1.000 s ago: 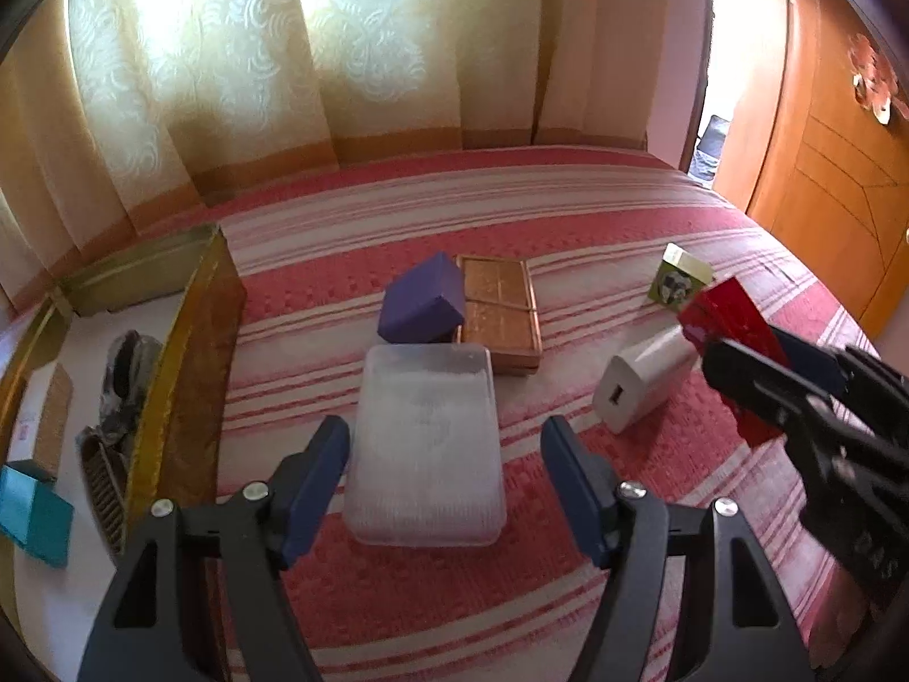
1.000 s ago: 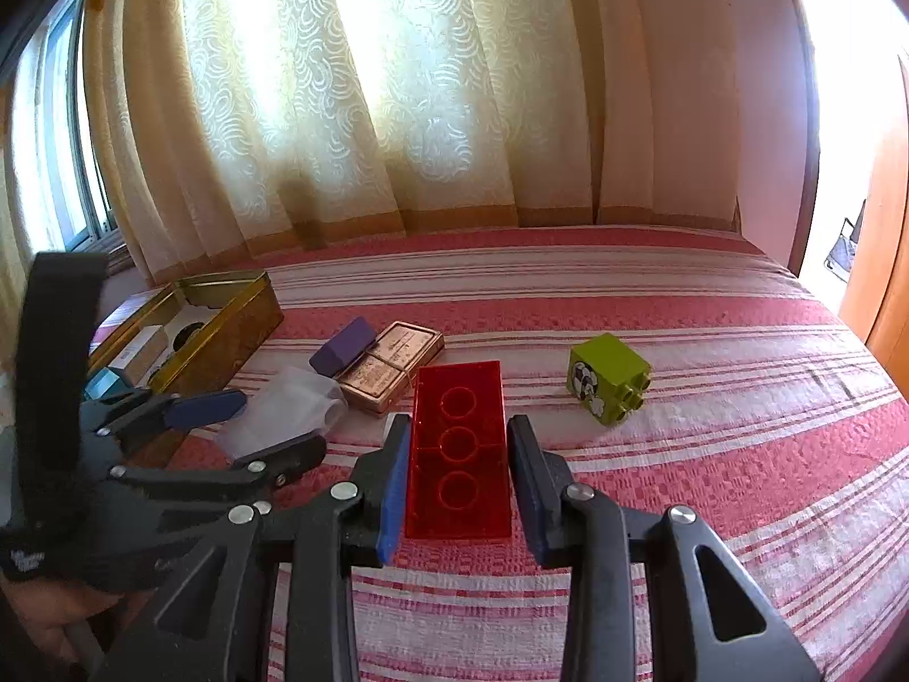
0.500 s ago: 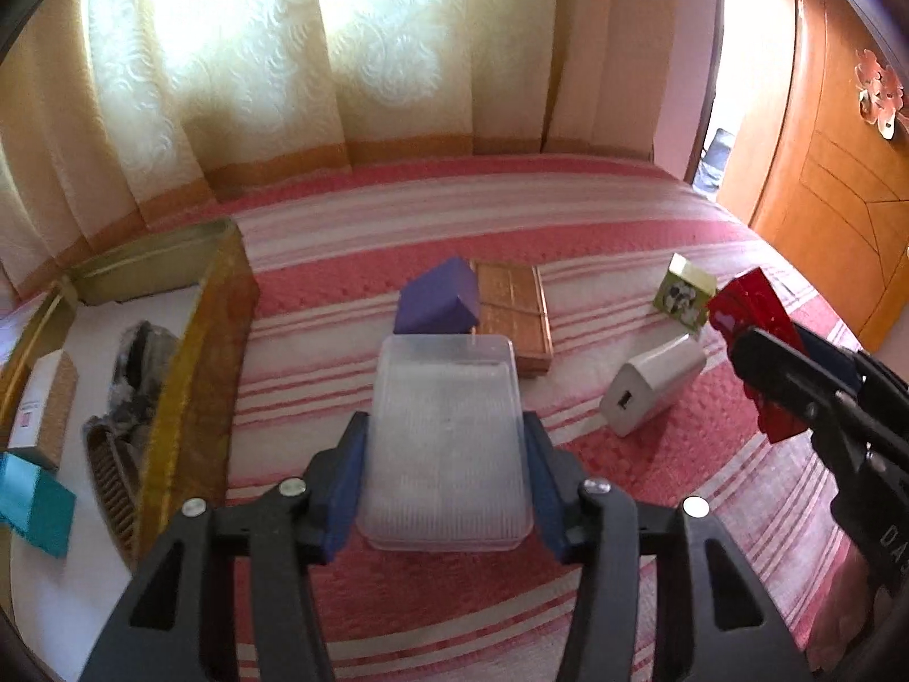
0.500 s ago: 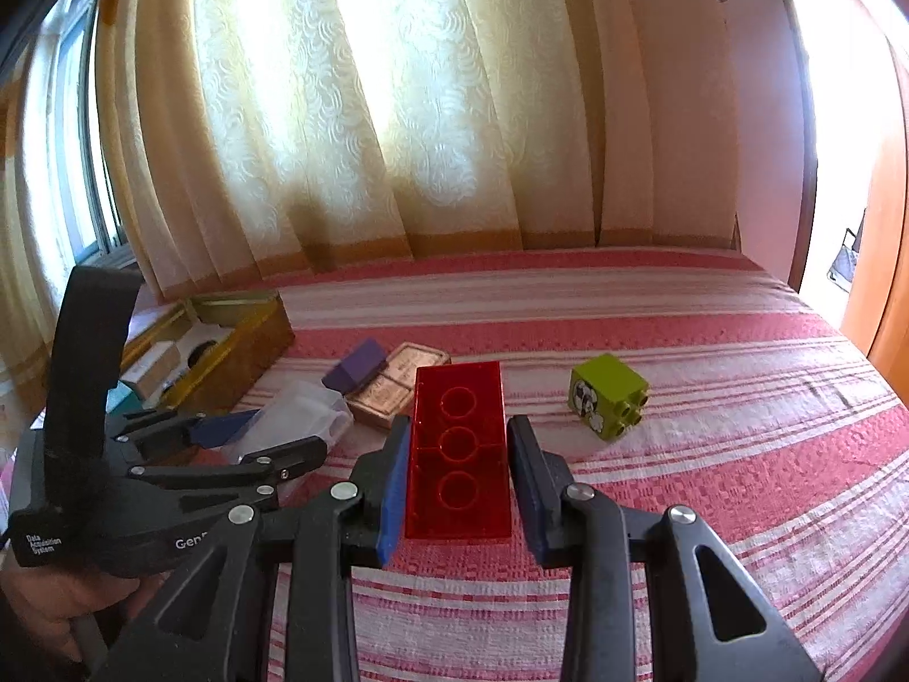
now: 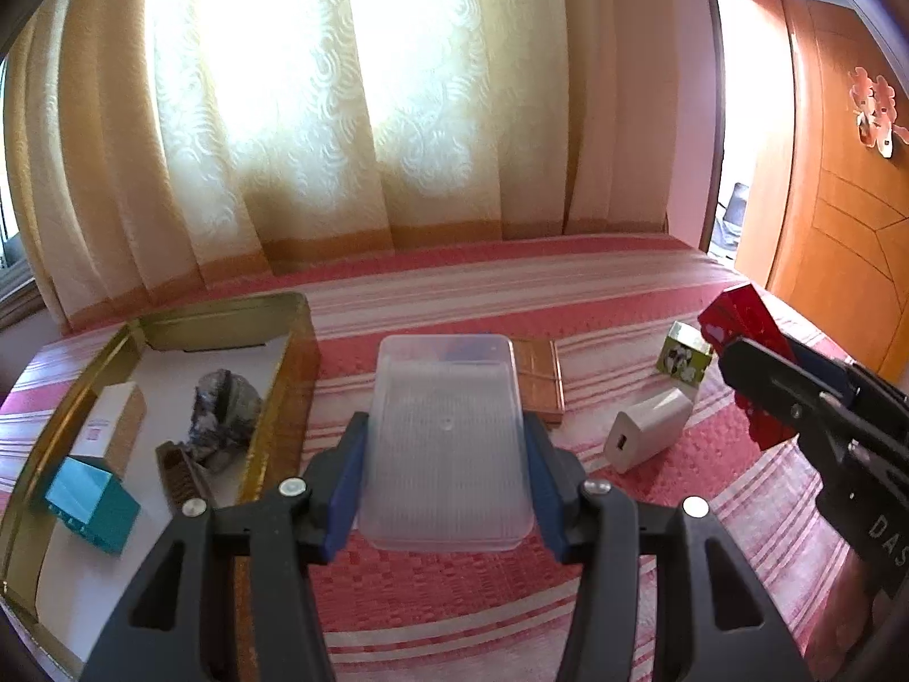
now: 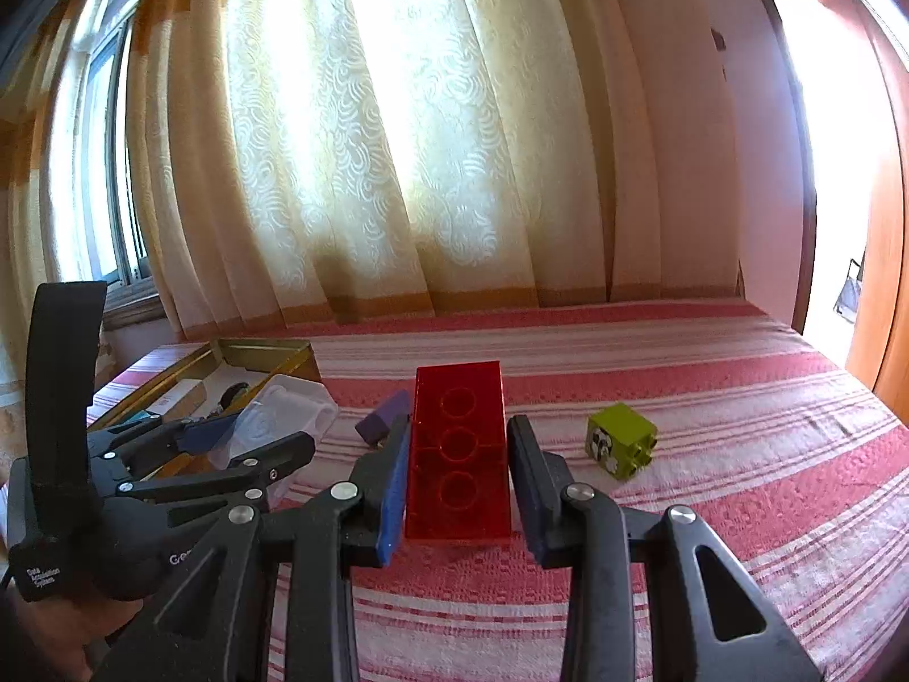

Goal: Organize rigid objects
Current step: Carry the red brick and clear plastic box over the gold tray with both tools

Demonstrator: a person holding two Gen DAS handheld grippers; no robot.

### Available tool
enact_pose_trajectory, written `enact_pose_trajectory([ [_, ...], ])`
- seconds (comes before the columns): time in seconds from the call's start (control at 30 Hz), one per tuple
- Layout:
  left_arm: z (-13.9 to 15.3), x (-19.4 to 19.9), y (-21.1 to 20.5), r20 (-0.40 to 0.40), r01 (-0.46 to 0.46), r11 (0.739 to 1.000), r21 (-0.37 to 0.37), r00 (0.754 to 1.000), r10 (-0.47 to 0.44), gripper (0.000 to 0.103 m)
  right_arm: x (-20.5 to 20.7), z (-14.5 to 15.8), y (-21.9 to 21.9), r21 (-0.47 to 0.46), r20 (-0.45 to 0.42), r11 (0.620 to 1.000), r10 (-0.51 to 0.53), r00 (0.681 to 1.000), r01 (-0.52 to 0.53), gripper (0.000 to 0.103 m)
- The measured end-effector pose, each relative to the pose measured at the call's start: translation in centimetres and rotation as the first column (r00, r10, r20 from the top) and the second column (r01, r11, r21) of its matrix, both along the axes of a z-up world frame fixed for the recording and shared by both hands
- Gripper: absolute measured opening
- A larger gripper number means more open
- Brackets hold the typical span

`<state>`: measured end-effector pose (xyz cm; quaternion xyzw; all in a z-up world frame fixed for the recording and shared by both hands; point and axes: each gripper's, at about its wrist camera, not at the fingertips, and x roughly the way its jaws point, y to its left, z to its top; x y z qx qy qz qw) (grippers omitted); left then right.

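My left gripper (image 5: 446,443) is shut on a clear plastic box (image 5: 446,437) and holds it above the red striped bedspread. It also shows in the right wrist view (image 6: 284,415). My right gripper (image 6: 457,454) is shut on a red transparent brick (image 6: 457,449), held above the bed; the brick shows at the right of the left wrist view (image 5: 750,341). A gold tin tray (image 5: 272,443) lies at the left, beside the clear box.
In the tray lie a teal box (image 5: 85,503), a white-and-tan box (image 5: 111,420), a grey lump (image 5: 221,420) and a brown comb-like piece (image 5: 182,477). On the bed lie a copper case (image 5: 540,375), a white charger (image 5: 647,435), a green cube (image 6: 619,440) and a purple block (image 6: 383,423).
My left gripper closed on the clear plastic box and lifted it off the bed, and its view tilted up. My right gripper kept holding the red brick and rose slightly.
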<state>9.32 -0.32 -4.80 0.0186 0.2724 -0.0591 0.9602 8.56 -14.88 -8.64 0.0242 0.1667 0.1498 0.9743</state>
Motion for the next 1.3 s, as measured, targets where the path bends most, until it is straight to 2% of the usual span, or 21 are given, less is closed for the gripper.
enact_pose_trajectory([
  [0.57,0.8,-2.6,1.1,0.131,-0.055,0.998,-0.013,0.990,0.056,0.051,-1.3,0.5,0.3,0.007,0.097,1.000,-0.015,0.995,0.014,0.036],
  [1.3,1.0,-4.8,2.6,0.187,-0.085,0.996,-0.039,0.978,0.091,0.051,-2.1,0.5,3.0,-0.053,0.149,0.998,0.030,0.988,-0.023,0.036],
])
